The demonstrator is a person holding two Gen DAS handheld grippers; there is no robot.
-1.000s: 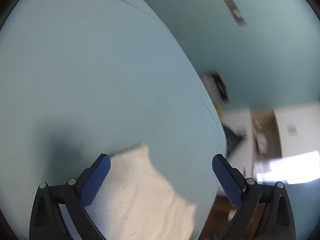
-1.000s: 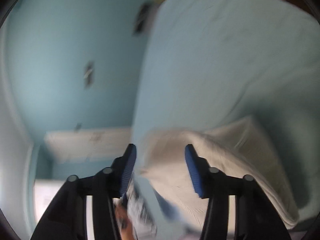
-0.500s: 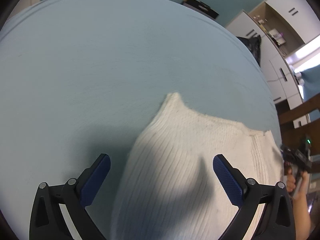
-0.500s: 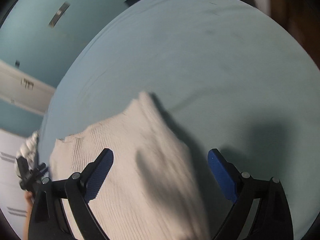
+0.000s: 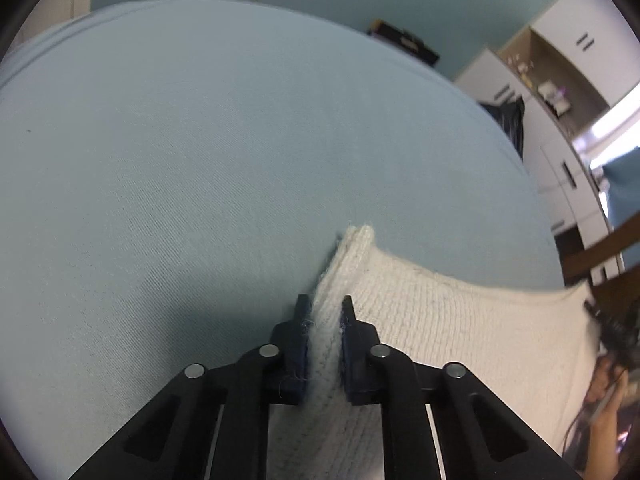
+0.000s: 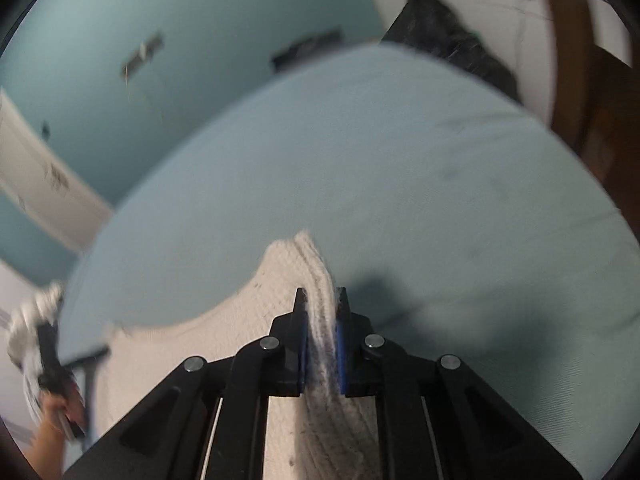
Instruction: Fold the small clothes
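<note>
Pinching opposite corners of the knit (image 5: 460,320) lying flat on the blue sheet (image 5: 200,160), left gripper (image 5: 324,304) and right gripper (image 6: 321,296) have just closed, so this fold is only starting.

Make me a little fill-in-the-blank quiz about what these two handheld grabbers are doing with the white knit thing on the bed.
1. The left gripper has its fingers closed on a ridge of the ____ knit garment.
2. The right gripper is shut on the ____ garment.
3. The garment lies on a light ____ sheet.
4. Both grippers pinch the cloth near a ____ that pokes up from its far edge.

Missing words: white; same; blue; corner
</note>
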